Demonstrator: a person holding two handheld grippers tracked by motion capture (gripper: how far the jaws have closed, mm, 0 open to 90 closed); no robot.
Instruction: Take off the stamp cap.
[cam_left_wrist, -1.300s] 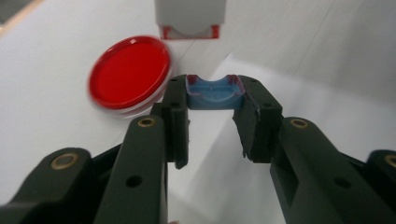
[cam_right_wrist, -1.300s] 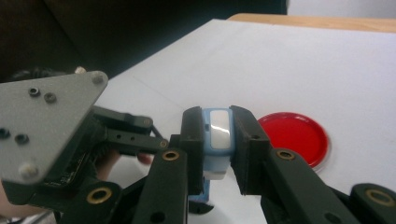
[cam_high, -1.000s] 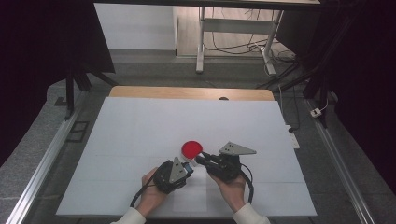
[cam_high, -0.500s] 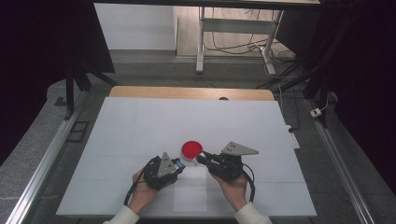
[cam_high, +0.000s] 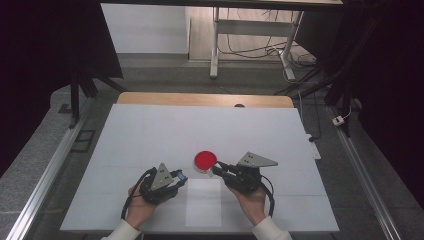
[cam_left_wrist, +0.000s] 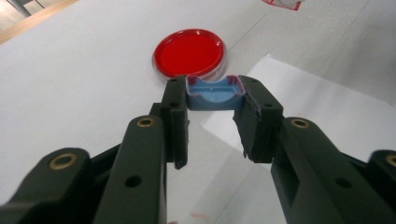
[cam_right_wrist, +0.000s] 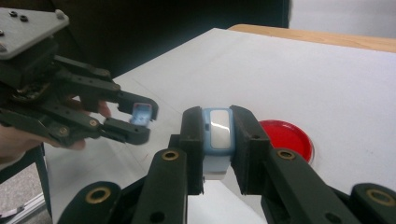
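Note:
A round red dish lies flat on the white table. Left of it, my left gripper is shut on a small blue cap; the cap's hollow side faces the camera in the left gripper view, and the dish lies just beyond. My right gripper hovers at the dish's near right edge. It is shut on a light blue body with a pale window. In the right gripper view, the left gripper holds the cap a short gap to its left.
A white paper sheet lies on the table between my hands. A wooden strip runs along the far edge. Metal rails flank the table, and a stand with cables is behind it.
One second ago the two gripper tips met near the dish. The left gripper has drawn away to the left with the blue cap, leaving a gap; the right gripper has barely moved.

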